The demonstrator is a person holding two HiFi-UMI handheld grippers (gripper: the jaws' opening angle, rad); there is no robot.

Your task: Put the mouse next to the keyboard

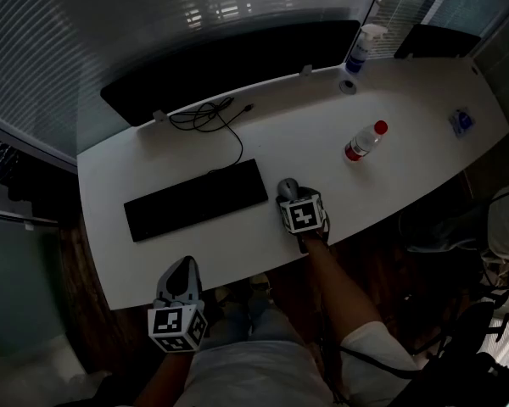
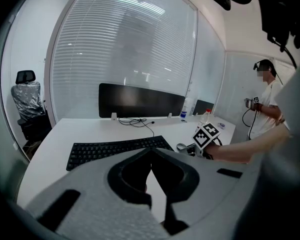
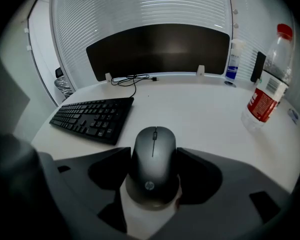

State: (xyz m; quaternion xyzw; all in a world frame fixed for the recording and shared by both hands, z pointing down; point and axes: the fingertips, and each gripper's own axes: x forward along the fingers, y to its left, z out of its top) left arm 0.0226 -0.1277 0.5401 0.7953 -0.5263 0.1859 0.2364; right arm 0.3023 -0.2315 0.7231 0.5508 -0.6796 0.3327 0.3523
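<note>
A white tabletop [image 1: 322, 134] carries a dark monitor [image 1: 229, 62] along its far edge, seen from above in the head view. Only the left gripper view takes in an office chair [image 2: 27, 101] at the far left and a standing person [image 2: 265, 104] at the far right. A black keyboard [image 1: 195, 199] lies slanted before the monitor. The left hand-held gripper [image 2: 151, 153] hangs off the near edge, its jaws closed tip to tip on nothing. The right hand-held gripper [image 1: 290, 198] grips the flanks of the mouse [image 3: 154, 159]. A red-capped bottle [image 1: 365, 141] lies further right. The mouse sits just beside the keyboard's right end, apart from it. Only the right gripper view shows its direction: long axis running away from the person, wheel end toward the monitor, logo end nearest the camera. Whether it touches the tabletop cannot be told
</note>
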